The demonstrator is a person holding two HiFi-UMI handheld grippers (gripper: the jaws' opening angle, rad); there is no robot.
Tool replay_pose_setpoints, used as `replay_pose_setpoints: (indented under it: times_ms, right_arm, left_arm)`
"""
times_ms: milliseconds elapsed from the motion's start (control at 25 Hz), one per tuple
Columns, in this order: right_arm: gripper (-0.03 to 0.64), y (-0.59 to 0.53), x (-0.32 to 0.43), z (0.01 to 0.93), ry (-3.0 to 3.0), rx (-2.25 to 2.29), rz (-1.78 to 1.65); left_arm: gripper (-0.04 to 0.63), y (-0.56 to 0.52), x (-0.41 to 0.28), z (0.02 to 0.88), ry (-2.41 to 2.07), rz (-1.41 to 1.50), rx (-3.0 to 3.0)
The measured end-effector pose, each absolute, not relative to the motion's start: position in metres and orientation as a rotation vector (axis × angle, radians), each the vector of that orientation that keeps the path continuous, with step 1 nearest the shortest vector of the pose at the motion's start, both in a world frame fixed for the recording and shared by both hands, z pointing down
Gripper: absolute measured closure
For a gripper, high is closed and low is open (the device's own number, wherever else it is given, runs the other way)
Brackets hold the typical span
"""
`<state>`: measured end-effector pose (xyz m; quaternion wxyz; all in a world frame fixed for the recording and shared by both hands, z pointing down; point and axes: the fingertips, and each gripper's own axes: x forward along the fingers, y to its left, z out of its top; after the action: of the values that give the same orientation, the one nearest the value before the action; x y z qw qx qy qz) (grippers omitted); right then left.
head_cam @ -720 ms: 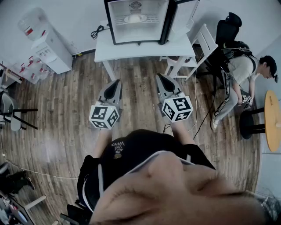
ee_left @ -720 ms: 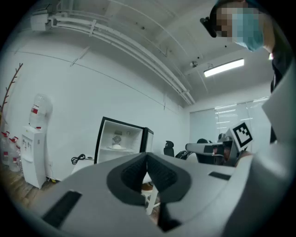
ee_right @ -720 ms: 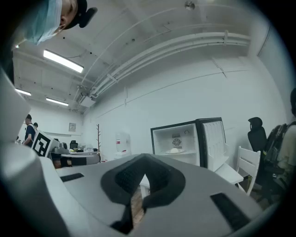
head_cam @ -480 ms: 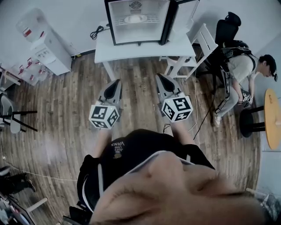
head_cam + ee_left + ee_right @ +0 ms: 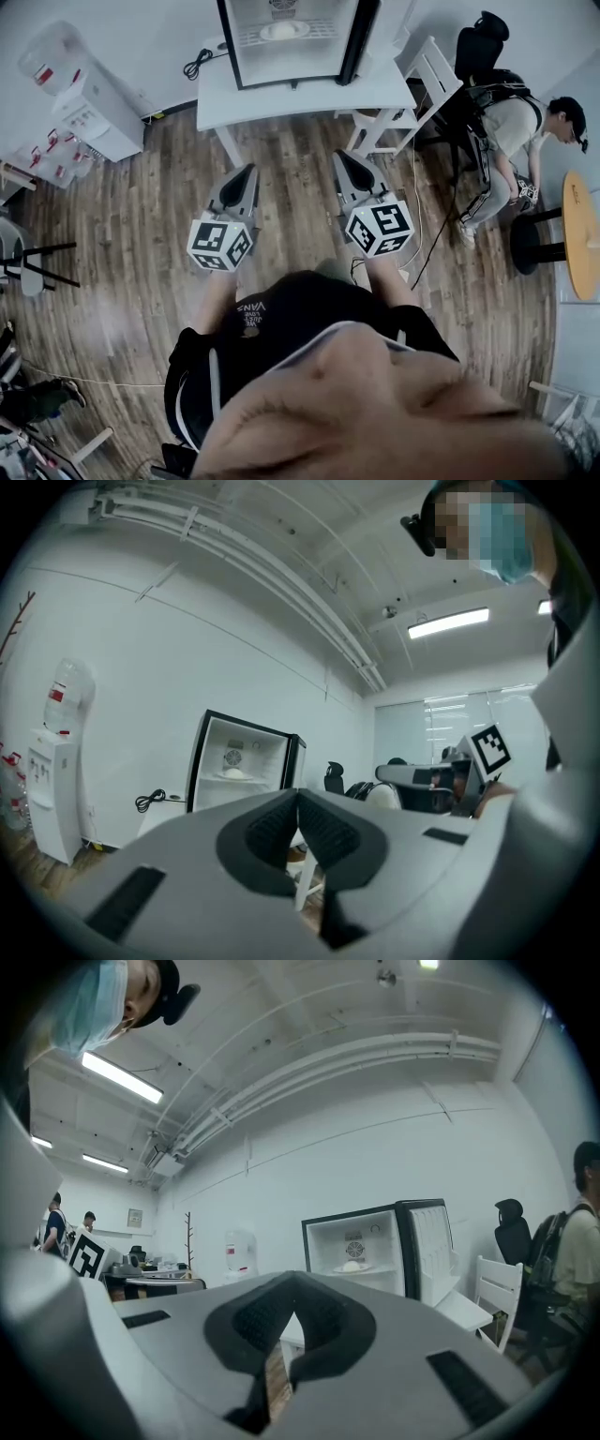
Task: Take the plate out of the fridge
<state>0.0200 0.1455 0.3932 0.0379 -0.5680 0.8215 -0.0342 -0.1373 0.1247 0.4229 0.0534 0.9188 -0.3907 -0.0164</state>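
In the head view the left gripper (image 5: 247,174) and the right gripper (image 5: 343,159) are held side by side over the wooden floor (image 5: 141,244), both pointing toward a white table (image 5: 375,94) at the top of the picture. An open fridge (image 5: 347,42) stands on the table toward its back edge, and the plate (image 5: 284,30) lies on the shelf inside it, well apart from both grippers and ahead of the gap between them. A water dispenser (image 5: 84,94) stands by the wall to the left of the table, a white chair (image 5: 417,80) stands at the table's right end, and a person (image 5: 525,131) bends over farther right. In the left gripper view the left gripper's (image 5: 298,793) jaws are pressed together at their tips with nothing between them. The fridge (image 5: 202,761) shows beyond them, up and to the left of the tips, with the plate (image 5: 234,773) on its shelf, far from the jaws. The right gripper's marker cube (image 5: 489,749) shows at the right. In the right gripper view the right gripper's (image 5: 291,1284) jaws are likewise closed on nothing. The fridge (image 5: 314,1251) stands beyond them, up and to the right of the tips, its door (image 5: 433,1246) swung open to the right, and the plate (image 5: 353,1267) rests on the shelf, well clear of the jaws.
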Motion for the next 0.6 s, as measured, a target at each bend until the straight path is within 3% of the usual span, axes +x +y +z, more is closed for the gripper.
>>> replay_pose_setpoints:
  times_ms: [600]
  right_arm:
    - [0.606,0.094,0.042,0.396,2.536,-1.734,-0.125]
  left_arm:
    - [0.578,0.074,-0.12,0.421,-1.212,-0.079,2.764]
